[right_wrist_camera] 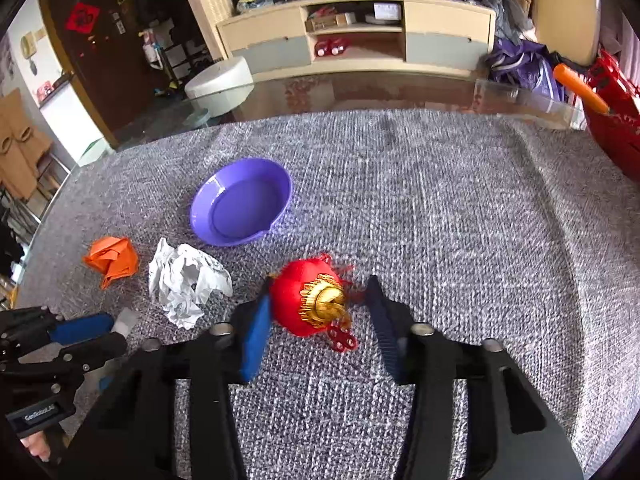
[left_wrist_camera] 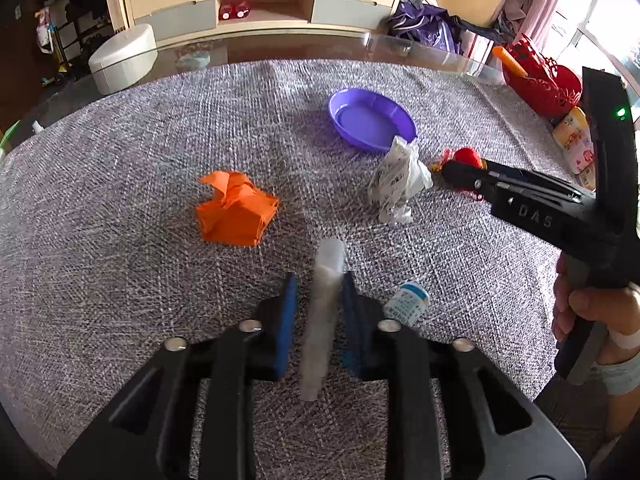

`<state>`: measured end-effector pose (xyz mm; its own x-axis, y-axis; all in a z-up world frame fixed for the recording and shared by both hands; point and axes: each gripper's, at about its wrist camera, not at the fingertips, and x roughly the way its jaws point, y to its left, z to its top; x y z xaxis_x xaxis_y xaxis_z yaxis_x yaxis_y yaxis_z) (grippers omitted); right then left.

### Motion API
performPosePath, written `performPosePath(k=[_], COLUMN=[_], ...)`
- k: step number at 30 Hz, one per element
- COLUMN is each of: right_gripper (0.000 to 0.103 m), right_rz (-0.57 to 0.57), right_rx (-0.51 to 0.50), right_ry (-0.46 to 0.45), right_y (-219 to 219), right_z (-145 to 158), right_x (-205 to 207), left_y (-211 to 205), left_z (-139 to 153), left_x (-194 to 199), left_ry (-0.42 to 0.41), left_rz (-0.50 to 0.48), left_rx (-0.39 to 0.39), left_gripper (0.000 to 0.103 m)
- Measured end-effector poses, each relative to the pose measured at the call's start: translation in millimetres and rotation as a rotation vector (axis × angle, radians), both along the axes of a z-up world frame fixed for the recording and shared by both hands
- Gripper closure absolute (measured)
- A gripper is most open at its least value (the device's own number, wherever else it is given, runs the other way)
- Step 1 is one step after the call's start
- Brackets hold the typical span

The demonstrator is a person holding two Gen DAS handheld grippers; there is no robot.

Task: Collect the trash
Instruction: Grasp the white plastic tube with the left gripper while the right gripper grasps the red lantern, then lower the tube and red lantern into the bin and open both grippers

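Straddling the red ornament, the right gripper fingers stand apart; the left gripper looks clamped on a translucent tube, long axis along its fingers.

A rough, matt grey woven cloth covers the glass-edged table. At centre left, the purple dish is smooth glossy plastic. The crumpled white wrapper and folded orange paper look matt; the red ornament has a metallic gold cap.
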<state>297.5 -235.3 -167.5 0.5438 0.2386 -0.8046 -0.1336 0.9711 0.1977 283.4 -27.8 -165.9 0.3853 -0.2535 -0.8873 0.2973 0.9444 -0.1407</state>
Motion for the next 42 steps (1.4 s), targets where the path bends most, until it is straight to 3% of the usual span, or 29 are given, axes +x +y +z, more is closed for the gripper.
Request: performPosePath(k=[9, 20, 28, 35, 42], right_gripper=[0.07, 0.07, 0.07, 0.07, 0.07], right_rz=[0.02, 0.037, 0.054, 0.058, 0.07], right_rx=[-0.006, 0.004, -0.013, 0.007, 0.015], right_ry=[-0.043, -0.17, -0.261, -0.264, -0.214], right_y=[-0.2, -0.1, 3.1, 2.3, 12.0], right_z=[18.7, 97.1, 145.8, 147.8, 119.0], right_x=[-19.1, -88.3, -160.3, -203.0, -236.2], left_y=[7.3, 12.2, 3.2, 1.6, 4.0], left_z=[12.3, 98.1, 134.8, 127.9, 102.1], left_x=[-14.8, -70.6, -130.5, -186.4, -226.7], left_ry=[-0.049, -0.214, -0.278, -0.254, -0.209], left_rz=[0.007, 0.03, 0.013, 0.008, 0.01], left_rx=[0.021, 0.042, 0.03, -0.032, -0.07], left_gripper=[0.092, 0.091, 0.091, 0.091, 0.091])
